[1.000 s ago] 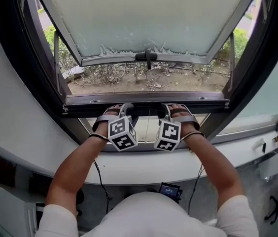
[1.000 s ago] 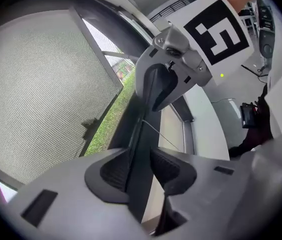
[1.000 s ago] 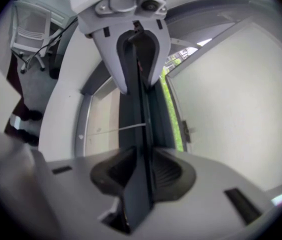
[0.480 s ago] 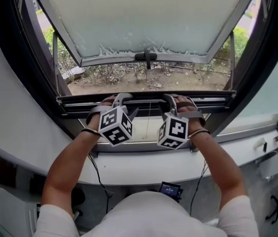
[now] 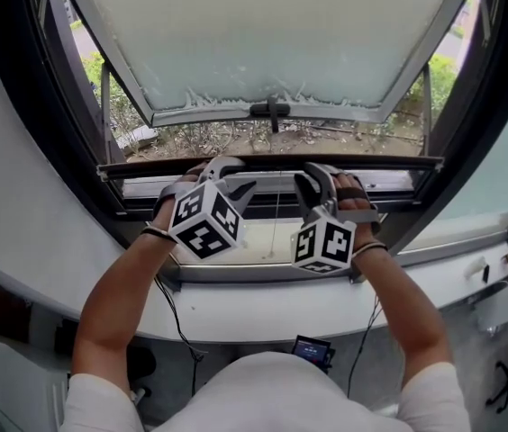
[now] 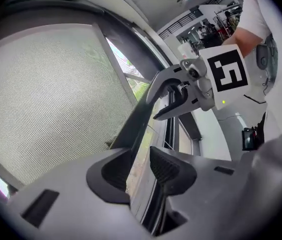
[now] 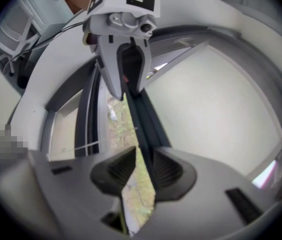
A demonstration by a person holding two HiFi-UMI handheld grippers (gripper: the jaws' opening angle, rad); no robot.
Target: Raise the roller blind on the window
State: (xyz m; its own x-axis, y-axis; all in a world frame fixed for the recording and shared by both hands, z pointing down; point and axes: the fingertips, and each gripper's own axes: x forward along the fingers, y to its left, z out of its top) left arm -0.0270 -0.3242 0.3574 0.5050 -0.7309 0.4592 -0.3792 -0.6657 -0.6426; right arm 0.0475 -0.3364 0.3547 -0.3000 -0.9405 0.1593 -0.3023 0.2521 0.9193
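The roller blind's bottom rail hangs low in the window opening, with a slit of daylight just under it. The left gripper and right gripper sit side by side near the rail's middle. Each has its jaws spread wide with the rail at the tips, not pinched. In the right gripper view greenery shows between the rail and one pad, and the left gripper view reads much the same.

Risks:
- Nothing clamps the rail, so a jerk or a roll of either hand could let it slip off the jaws and drop.
- If one hand leads the other, I'd expect the rail to cock and bind at its ends, or the blind to wind skewed.
- Jaw tips just above the rail could dig into the mesh fabric.

Hard to read:
- The roller above the rail is out of frame.
- The rail's ends vanish behind the dark window frame.
- The mesh barely shows in the head view.
- I can't tell which pad carries the weight.
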